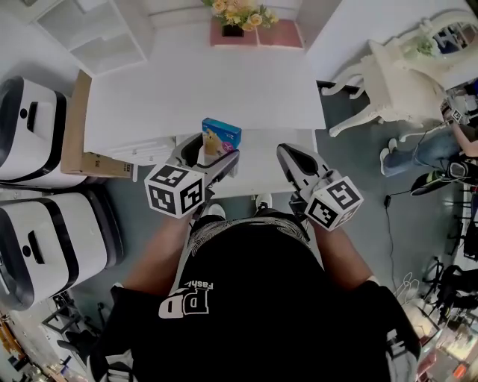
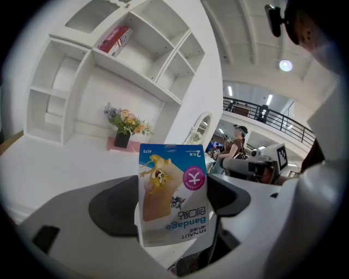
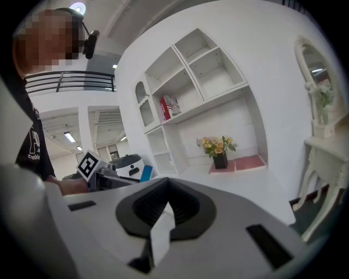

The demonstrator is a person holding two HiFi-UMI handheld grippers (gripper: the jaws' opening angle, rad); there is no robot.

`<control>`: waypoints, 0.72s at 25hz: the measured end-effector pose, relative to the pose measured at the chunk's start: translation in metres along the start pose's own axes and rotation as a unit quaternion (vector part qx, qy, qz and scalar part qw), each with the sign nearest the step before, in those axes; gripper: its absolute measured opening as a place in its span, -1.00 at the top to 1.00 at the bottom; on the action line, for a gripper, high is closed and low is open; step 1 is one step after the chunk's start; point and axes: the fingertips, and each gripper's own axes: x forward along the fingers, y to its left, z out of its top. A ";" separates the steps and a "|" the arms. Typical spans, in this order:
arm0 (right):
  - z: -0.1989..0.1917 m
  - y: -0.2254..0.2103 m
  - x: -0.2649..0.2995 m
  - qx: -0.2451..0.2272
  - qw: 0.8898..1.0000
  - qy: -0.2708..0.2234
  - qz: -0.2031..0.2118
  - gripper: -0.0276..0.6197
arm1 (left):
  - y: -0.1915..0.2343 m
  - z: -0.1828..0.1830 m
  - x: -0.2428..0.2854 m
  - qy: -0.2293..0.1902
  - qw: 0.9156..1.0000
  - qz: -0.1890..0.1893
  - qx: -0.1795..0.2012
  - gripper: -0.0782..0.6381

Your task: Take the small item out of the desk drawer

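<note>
A small blue bandage box [image 1: 221, 139] with a cartoon print is held upright above the front edge of the white desk [image 1: 194, 89]. My left gripper [image 1: 215, 155] is shut on its lower part. In the left gripper view the box [image 2: 173, 193] fills the space between the dark pads, its print upside down. Under it a white drawer [image 1: 258, 170] appears pulled out from the desk front. My right gripper [image 1: 293, 158] hovers to the right over the drawer, jaws shut with nothing in them [image 3: 162, 220].
A flower pot [image 1: 239, 16] on a pink mat stands at the desk's back. A white chair [image 1: 396, 74] stands at the right, with a person [image 1: 441, 145] beyond it. White and black machines [image 1: 33, 127] and a cardboard box [image 1: 78, 127] flank the left.
</note>
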 end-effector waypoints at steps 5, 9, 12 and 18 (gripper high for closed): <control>0.001 0.017 0.005 -0.035 0.999 0.010 -0.009 0.89 | -0.008 0.005 -0.017 -0.017 1.000 -0.015 0.010 -0.33; 0.000 0.030 0.006 -0.051 0.998 0.014 -0.023 0.89 | -0.016 0.009 -0.030 -0.020 0.999 -0.024 0.030 -0.33; -0.002 0.047 0.003 -0.053 0.998 0.008 -0.031 0.89 | -0.022 0.010 -0.047 -0.027 0.998 -0.032 0.041 -0.33; -0.002 0.056 0.003 -0.035 0.998 -0.020 -0.048 0.89 | -0.024 0.015 -0.064 -0.034 0.997 -0.048 0.053 -0.33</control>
